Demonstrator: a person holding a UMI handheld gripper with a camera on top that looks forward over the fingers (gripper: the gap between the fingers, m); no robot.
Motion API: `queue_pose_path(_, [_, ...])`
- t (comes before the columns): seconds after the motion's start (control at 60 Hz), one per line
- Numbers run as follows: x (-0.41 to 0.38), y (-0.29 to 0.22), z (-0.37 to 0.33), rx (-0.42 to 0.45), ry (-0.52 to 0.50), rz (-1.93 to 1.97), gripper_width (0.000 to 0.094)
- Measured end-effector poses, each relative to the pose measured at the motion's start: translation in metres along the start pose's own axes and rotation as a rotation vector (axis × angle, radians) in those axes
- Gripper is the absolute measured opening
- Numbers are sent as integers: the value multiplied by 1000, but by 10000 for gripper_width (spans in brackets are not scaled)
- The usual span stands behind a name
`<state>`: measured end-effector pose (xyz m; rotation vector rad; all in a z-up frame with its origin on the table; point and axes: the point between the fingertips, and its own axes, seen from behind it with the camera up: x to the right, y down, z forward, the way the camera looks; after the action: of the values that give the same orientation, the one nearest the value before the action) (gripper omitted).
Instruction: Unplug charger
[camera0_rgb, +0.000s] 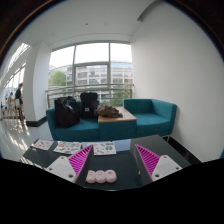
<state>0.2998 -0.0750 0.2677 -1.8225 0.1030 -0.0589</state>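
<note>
My gripper (106, 163) is open, its two fingers spread wide with magenta pads (148, 160) facing inward. Between the fingertips, low over a dark table (112, 165), lies a small pale pink object with three rounded lobes (101, 176); it touches neither finger. No charger, cable or socket is recognisable in the gripper view.
Several printed sheets (70, 148) lie on the dark table beyond the fingers. Farther off stand teal sofas (150, 114) around a low wooden table (115, 116), with dark bags (68, 110) on the left sofa. Large windows (92, 72) fill the back wall. A person (17, 100) stands far left.
</note>
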Motion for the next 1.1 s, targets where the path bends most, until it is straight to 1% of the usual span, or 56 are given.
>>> queue_pose_path(0.133, [-73, 14, -40, 15, -82, -22, 809])
queue_pose_path(0.283, [-149, 52, -81, -20, -154, -62, 813])
queue_pose_path(0.483, [-222, 96, -122, -50, -188, -84, 832])
queue_pose_path(0.65, [-274, 131, -149, -106, -242, -59, 831])
queue_pose_path(0.733, [-286, 141, -161, -118, -266, -55, 832])
queue_pose_path(1.1, [-295, 147, -174, -128, -252, -77, 831])
